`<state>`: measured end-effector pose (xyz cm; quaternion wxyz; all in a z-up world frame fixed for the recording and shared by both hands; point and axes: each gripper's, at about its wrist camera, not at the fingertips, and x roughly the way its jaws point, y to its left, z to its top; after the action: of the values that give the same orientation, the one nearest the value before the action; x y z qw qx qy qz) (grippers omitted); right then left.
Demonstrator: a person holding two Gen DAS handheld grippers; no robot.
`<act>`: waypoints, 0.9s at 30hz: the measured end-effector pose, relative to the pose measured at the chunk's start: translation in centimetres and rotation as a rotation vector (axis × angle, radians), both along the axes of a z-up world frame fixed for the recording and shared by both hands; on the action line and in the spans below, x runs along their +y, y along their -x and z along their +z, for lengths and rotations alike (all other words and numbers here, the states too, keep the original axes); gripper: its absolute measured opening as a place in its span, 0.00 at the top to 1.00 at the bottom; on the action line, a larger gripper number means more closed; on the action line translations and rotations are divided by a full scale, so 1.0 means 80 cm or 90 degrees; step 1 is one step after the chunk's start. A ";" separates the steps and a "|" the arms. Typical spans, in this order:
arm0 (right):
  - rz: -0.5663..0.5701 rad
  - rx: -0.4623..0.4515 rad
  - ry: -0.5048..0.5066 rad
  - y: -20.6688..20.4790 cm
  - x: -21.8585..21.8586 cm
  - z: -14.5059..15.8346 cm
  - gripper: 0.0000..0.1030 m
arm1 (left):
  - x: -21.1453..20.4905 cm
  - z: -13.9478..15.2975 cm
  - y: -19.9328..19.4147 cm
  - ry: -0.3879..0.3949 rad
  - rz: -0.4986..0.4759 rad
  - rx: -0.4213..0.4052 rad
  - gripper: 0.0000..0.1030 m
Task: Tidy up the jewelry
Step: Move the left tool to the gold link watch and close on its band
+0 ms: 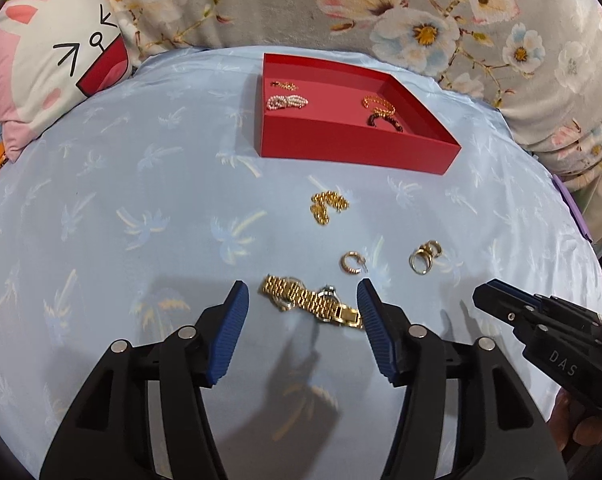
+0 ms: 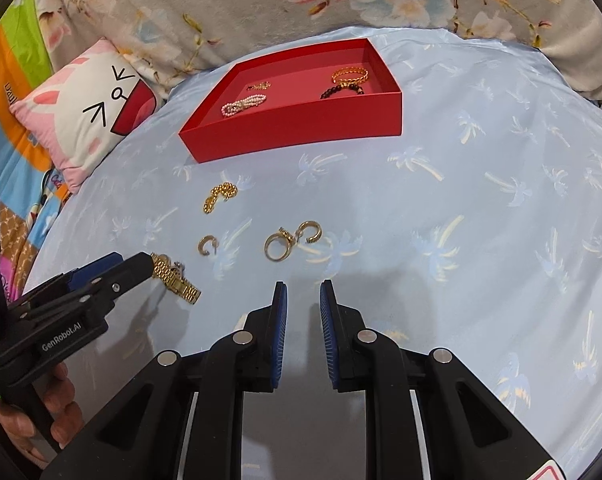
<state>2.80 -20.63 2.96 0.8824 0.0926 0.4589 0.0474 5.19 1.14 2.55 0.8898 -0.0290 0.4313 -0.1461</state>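
Right now my left gripper hangs with its jaws apart on either side of the gold watch, pads not pressing it; my right gripper is nearly closed and empty. The watch lies on the blue palm-print bedspread, toward its near edge, well short of the red box. I judge it the heaviest piece here: stiff metal links that flop at the joints, smooth and slippery. Pinching across the band beside the case looks safest. The soft cloth will give under pressure. Beyond lie a beaded gold chain, a hoop earring and rings: light, hard, small.
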 end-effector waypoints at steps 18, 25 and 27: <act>-0.002 0.004 -0.012 -0.004 -0.003 -0.001 0.82 | -0.020 -0.029 -0.007 -0.106 0.026 0.005 0.42; 0.001 0.002 -0.014 -0.002 0.000 0.000 0.82 | 0.010 -0.029 0.014 -0.093 -0.007 0.010 0.45; 0.001 0.003 -0.016 -0.002 0.001 0.000 0.82 | 0.016 -0.028 0.018 -0.079 -0.016 0.012 0.50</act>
<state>2.94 -20.54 2.92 0.8800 0.1032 0.4605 0.0539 3.72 2.39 0.32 0.8838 0.0298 0.4485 -0.1301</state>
